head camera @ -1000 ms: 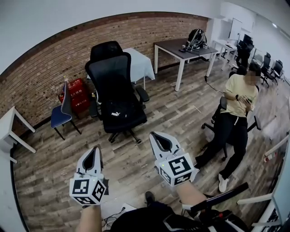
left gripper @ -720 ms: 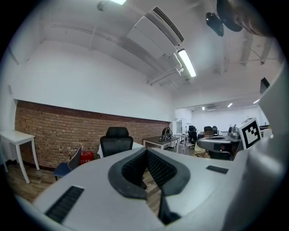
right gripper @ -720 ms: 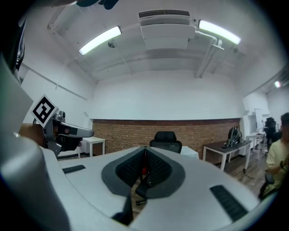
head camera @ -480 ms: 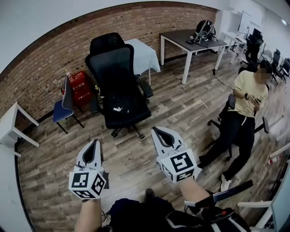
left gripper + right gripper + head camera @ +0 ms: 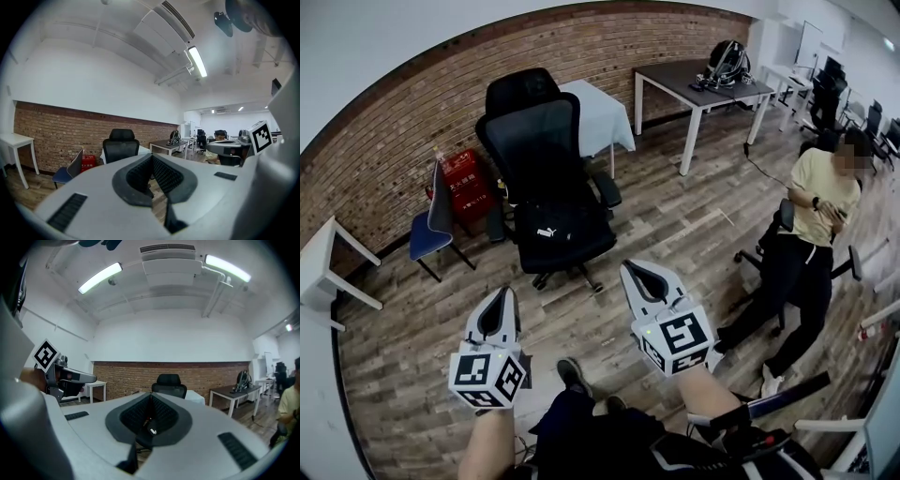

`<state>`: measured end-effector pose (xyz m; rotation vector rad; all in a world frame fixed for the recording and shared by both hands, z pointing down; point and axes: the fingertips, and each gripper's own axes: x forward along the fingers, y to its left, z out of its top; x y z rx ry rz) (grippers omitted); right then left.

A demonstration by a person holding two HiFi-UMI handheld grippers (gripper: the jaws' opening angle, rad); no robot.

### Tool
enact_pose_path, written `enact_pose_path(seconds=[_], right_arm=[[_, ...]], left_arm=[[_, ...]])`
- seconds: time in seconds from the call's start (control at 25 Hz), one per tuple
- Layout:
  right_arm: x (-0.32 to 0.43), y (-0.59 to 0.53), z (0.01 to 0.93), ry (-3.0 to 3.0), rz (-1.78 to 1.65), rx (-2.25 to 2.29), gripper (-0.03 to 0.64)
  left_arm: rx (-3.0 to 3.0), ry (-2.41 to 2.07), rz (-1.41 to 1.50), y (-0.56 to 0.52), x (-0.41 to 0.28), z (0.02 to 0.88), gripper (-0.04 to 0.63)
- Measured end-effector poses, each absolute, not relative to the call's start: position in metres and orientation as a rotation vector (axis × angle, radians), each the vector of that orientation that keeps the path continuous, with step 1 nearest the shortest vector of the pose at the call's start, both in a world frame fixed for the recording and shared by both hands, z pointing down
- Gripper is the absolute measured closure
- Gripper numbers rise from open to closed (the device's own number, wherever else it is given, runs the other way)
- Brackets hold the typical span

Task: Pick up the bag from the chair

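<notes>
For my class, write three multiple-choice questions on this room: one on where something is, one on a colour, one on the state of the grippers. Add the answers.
1. Where is the black bag with the white logo?
A in the seated person's lap
B on the office chair's seat
C held by the left gripper

2. What colour is the seated person's shirt?
A red
B green
C yellow

3. How do the fingers of the left gripper and the right gripper stand?
A shut, empty
B wide open
C shut on the bag

Answers: 1 B, the head view shows the bag lying on the seat. 2 C, the shirt is plainly yellow. 3 A, in each gripper view the fingers meet with nothing between them.
</notes>
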<state>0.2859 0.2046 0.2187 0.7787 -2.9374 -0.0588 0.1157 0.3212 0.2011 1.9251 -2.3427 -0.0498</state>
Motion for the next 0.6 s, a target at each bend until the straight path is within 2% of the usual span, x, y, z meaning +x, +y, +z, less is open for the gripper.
enact_pose_path(seconds=[0.24, 0.6], right_arm=[[0.264, 0.169, 0.224, -2.896, -0.086, 0.829, 0.598], [0.194, 0.125, 0.222, -2.858, -0.117, 0.882, 0.598]], left_arm=[[1.962, -2.291, -0.105, 0.279, 0.088, 0.207, 0.584], [1.959, -2.301, -0.127, 0.233, 0.002, 0.209, 0.584]])
